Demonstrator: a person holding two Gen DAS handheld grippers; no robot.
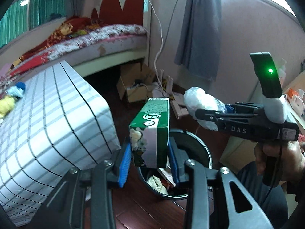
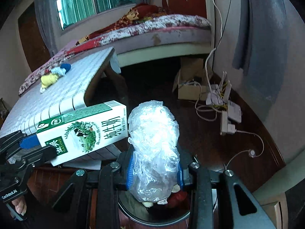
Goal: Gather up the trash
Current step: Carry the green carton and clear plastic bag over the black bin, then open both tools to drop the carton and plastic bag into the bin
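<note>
My left gripper [image 1: 149, 158] is shut on a green and white milk carton [image 1: 150, 131] and holds it above a black trash bin [image 1: 202, 148] that has crumpled trash inside. The carton also shows in the right wrist view [image 2: 82, 131], with the left gripper [image 2: 40, 147] at the left. My right gripper [image 2: 154, 173] is shut on a crumpled clear plastic bag [image 2: 154, 150] above the same bin [image 2: 133, 213]. In the left wrist view the right gripper [image 1: 207, 114] holds the bag [image 1: 202, 105] to the right of the carton.
A table with a checked white cloth [image 1: 47, 122] stands left of the bin, with yellow and blue cloth items [image 2: 54, 76] on it. A bed [image 1: 99, 42] lies behind. A cardboard box [image 1: 133, 87], cables and a power strip [image 2: 226, 122] lie on the dark wood floor.
</note>
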